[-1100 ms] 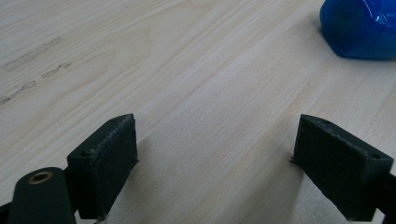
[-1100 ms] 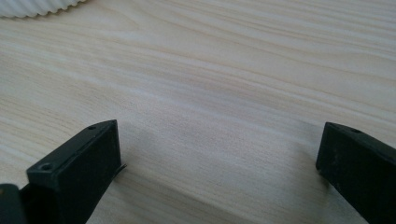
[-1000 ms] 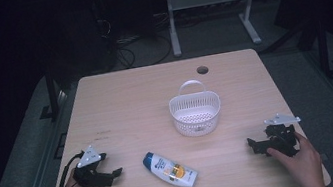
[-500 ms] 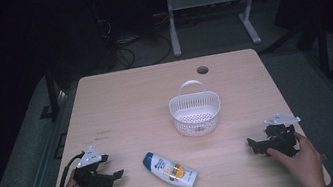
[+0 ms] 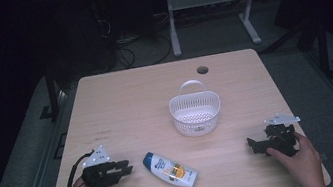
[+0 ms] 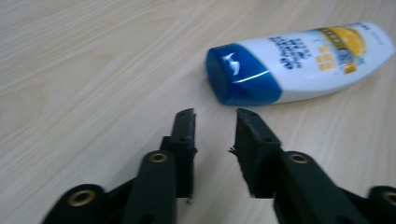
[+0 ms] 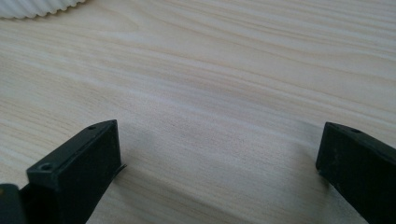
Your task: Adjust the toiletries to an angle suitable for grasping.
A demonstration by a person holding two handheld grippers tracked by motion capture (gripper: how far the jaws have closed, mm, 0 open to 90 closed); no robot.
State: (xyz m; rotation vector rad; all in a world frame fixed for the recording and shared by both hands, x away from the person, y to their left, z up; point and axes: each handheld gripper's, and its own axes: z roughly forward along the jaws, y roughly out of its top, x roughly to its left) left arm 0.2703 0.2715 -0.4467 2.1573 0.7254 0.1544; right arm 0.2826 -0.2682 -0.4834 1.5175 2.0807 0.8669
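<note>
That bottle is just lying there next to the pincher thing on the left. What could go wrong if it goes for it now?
The left gripper has just been narrowing its fingers with nothing between them; the gap looks slimmer than the bottle, so it may shove rather than grasp. The bottle lies flat with its rounded blue cap nearest, so a nudge could make it roll or spin away. A clumsy carry might also tip the light-looking basket.

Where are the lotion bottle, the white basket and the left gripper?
lotion bottle (image 5: 170, 169), high view, its label.
white basket (image 5: 194, 105), high view, its rim.
left gripper (image 6: 214, 122), left gripper view, between its fingertips.
</note>
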